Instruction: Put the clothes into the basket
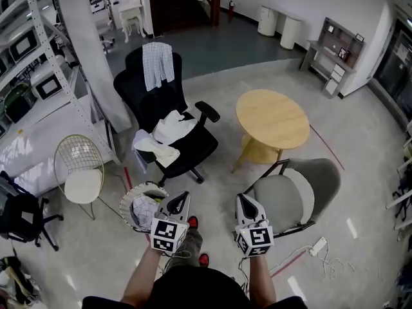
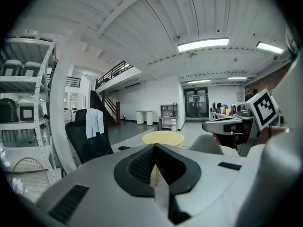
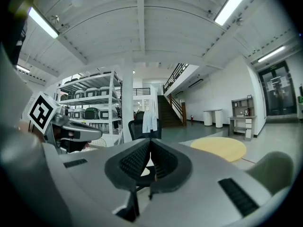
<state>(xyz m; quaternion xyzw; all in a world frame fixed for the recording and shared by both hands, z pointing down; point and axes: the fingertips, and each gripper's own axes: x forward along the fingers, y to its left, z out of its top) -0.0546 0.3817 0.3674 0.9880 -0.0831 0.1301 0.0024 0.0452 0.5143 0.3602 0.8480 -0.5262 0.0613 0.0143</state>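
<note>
A black office chair (image 1: pixel 135 92) is being faced by both grippers, standing well ahead of them and slightly to the left of the left gripper (image 1: pixel 183 198). Off to the right of it, ahead of the right gripper (image 1: pixel 245 199), a round wooden table (image 1: pixel 271 118) is being left aside. A checked cloth (image 1: pixel 158 63) is being carried over the chair's backrest, and a crumpled white garment (image 1: pixel 168 131) is being borne on its seat, so the clothes are lying well apart from either gripper. The basket (image 1: pixel 127 206) is being kept on the floor just beside the left gripper, on its outer side; something pale and patterned seems to be lying in it, though what it is cannot be told. Both grippers are being held nearly level, side by side, their jaws pressed together with nothing between them. The step in hand is judged to be the approach to the chair for a pick-up, with neither piece on the chair yet gathered. For the next move, one gripper's jaws are being called on to part, to be carried forward over the seat and closed on a fold of the white garment, the basket being close enough for an easy drop.
</note>
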